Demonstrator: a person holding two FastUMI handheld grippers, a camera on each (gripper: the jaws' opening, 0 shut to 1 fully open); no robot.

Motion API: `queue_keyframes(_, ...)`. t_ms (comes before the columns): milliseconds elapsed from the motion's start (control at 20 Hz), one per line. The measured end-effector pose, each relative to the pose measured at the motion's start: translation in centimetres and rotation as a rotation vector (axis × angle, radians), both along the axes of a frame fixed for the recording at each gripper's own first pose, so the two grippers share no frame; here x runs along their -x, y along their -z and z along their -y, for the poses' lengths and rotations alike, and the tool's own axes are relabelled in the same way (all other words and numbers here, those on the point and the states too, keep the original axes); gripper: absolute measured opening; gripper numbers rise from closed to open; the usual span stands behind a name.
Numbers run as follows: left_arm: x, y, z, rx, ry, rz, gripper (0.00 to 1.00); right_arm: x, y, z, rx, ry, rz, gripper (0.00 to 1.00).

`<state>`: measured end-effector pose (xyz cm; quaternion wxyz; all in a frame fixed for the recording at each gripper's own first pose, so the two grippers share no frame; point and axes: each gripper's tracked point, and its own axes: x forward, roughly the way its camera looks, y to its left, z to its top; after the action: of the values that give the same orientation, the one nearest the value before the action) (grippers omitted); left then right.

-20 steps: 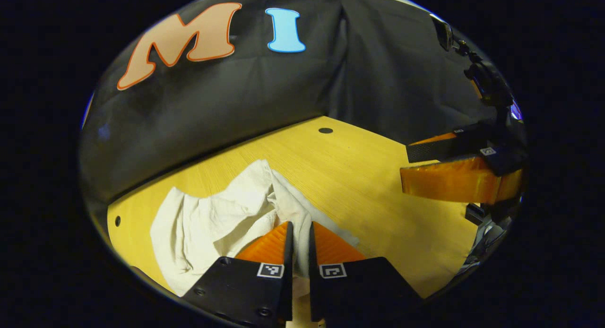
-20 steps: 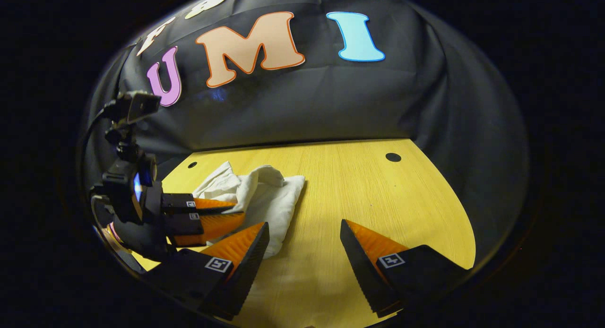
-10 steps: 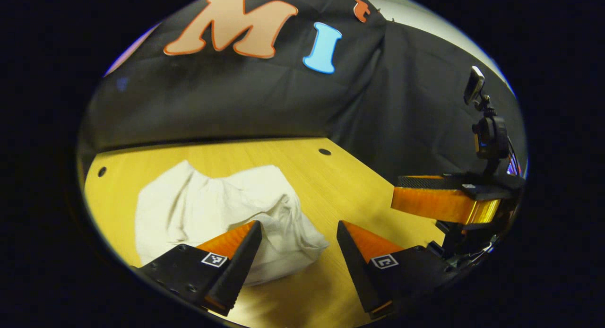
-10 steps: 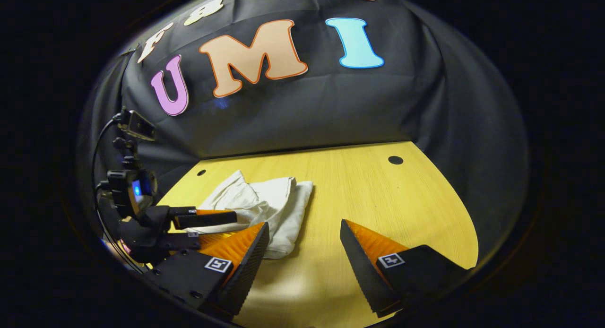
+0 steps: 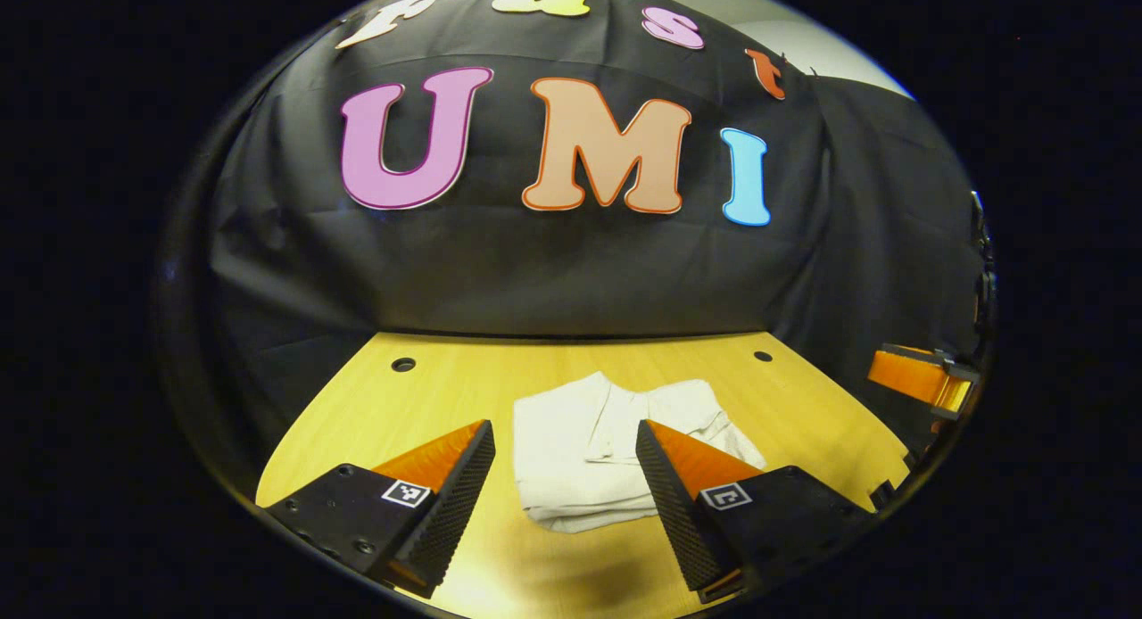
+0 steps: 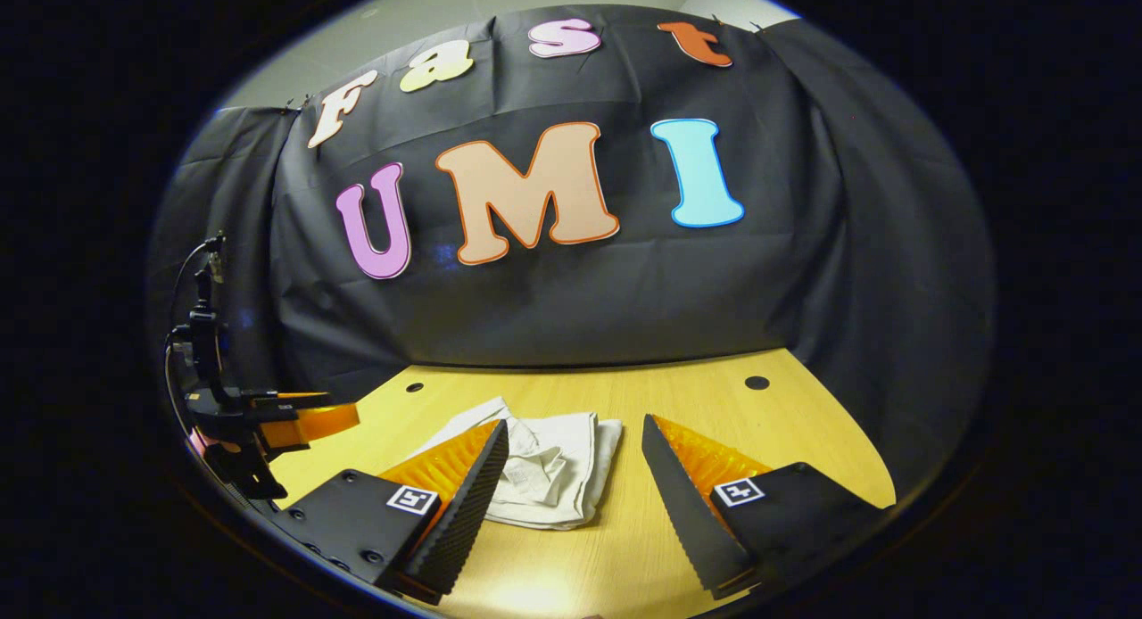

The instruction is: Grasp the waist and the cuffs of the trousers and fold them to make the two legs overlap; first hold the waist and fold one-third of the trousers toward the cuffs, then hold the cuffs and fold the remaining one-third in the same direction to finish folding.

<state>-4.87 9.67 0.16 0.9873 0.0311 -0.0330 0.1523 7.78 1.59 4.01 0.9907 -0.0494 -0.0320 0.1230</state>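
folded trousers (image 5: pixel 589 454), right edge behind finger

Wooden table (image 5: pixel 375 423) with folded white trousers (image 5: pixel 580 449)

The trousers lie flat on it just ahead of my spread tongs, between their tips; two dark holes (image 5: pixel 403 365) sit beyond.

The trousers (image 5: pixel 589 454) were seen as plain off-white, unpatterned, with pale grey shading in the creases. The worktop (image 5: pixel 375 414) was shown in warm yellow with a fine wood grain, marked by small round black holes (image 5: pixel 403 365). Black-and-white square markers (image 6: pixel 411 499) were carried on the black bodies of the gripper mounts, and the booth wall was draped in black cloth.
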Motion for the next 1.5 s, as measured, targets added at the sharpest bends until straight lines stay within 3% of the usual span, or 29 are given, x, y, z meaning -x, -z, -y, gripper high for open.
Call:
queue_keyframes(250,0.8,1.2,0.9,0.072,0.044,-0.024,0.93,2.8,-0.2,0.3,0.003,0.036,0.044,0.97)
queue_keyframes(650,1.8,2.4,2.4,0.022,0.104,-0.069,0.94,5.8,0.0,-0.2,0.003,0.078,0.080,0.93)
queue_keyframes(1500,1.7,2.7,2.6,0.020,0.109,-0.101,0.94,5.8,-0.5,1.3,-0.005,0.121,0.093,0.97)
